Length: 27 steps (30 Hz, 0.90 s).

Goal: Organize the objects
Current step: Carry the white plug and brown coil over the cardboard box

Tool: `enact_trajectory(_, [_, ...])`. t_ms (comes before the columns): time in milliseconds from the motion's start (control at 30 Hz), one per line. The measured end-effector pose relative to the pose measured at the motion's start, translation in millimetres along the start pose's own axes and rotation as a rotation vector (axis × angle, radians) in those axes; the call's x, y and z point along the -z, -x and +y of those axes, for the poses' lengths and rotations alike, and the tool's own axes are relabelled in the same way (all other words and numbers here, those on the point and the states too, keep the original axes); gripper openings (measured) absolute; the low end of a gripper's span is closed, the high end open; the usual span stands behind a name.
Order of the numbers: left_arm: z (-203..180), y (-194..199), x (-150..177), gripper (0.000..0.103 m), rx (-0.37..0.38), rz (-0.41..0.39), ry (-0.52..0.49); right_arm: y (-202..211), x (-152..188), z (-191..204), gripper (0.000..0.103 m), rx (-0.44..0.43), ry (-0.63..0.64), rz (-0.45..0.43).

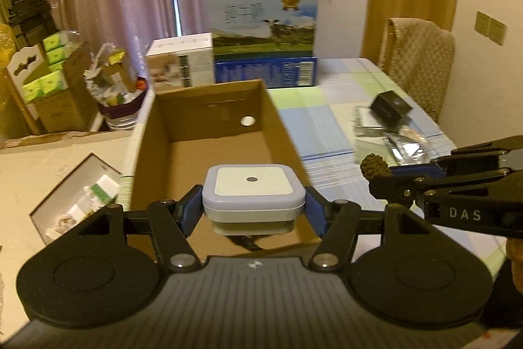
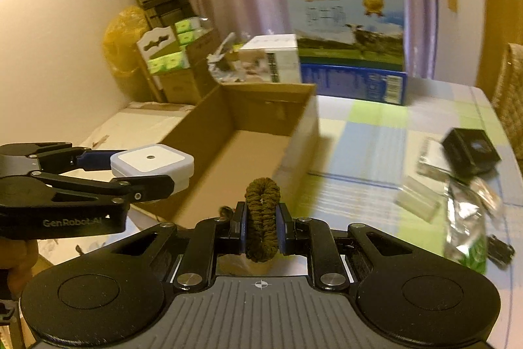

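Above the near end of the open cardboard box (image 1: 209,133), left gripper (image 1: 253,205) clamps a white square night light (image 1: 253,195). Just right, right gripper (image 2: 261,226) pinches what looks like a brown hair tie (image 2: 262,218), also airborne.

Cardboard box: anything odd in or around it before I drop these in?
Nothing looks damaged or spilled. The cardboard box sits upright and open, holding only a small silvery disc. Loose foil packets and a black box lie scattered on the tablecloth to its right, unsorted.
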<state>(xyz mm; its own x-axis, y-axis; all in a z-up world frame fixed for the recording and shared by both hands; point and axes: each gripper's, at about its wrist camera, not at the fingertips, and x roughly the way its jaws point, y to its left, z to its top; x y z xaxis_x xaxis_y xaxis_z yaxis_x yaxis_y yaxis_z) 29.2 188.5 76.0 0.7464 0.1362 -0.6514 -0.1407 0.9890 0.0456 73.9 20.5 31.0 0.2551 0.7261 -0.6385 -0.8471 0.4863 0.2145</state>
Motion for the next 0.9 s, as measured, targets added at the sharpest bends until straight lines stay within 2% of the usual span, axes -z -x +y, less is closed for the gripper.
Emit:
enact_trajectory(233, [24.4,-11.3,-3.7,0.060,-0.028,0.009,0.012,-30.0,-17.2,17.5,0.015,-0.030,0.021,0.012])
enact_trajectory(667, [39.7,-44.3,-2.0,0.061,-0.002,0.042,0.050,-62.3,-20.0,10.6,0.015,-0.023,0.005,0.044])
enact_trajectory(700, [40.0,-46.0,-2.1,0.061,-0.002,0.039,0.051,-63.5,-20.0,9.2,0.015,-0.022,0.001,0.047])
enact_trajectory(767, [40.5,-47.5,-2.6,0.069,-0.015,0.031,0.040,-65.1,-19.9,6.4,0.015,-0.020,-0.004,0.048])
enact_trajectory(900, [45.2,-45.6,-1.9,0.070,-0.024,0.022,0.047,-65.1,-20.4,2.5,0.015,-0.015,-0.015,0.046])
